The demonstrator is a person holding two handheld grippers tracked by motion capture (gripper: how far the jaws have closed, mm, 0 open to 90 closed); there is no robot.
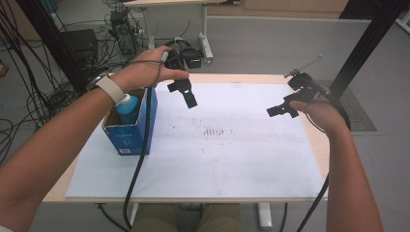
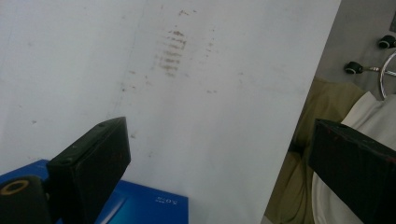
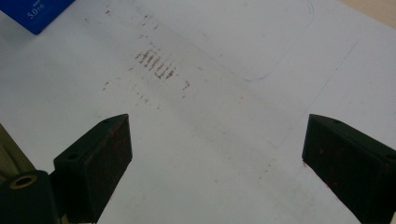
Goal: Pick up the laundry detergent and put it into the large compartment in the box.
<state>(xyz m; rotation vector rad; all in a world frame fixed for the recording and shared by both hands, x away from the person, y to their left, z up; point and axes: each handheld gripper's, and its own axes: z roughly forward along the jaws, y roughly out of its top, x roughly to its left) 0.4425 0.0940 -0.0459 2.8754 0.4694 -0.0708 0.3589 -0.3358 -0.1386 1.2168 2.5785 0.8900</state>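
A blue cardboard box (image 1: 129,130) stands at the left of the white sheet (image 1: 222,159), with a blue bottle with a white cap (image 1: 127,107) inside it. My left gripper (image 1: 183,93) hovers above the sheet just right of the box, open with nothing between its jaws (image 2: 219,163). The box's blue corner (image 2: 144,205) lies below its left jaw. My right gripper (image 1: 283,108) is held over the sheet's right side, open and empty (image 3: 217,158). A corner of the box (image 3: 35,14) sits far off at upper left.
A patch of small dark smudges (image 1: 213,131) marks the sheet's middle, also seen as smudges (image 2: 170,51) and smudges (image 3: 156,63). Black frame posts (image 1: 367,43) rise at both back corners. Cables (image 1: 138,169) trail from each gripper. The wooden table edge (image 1: 316,145) borders the sheet.
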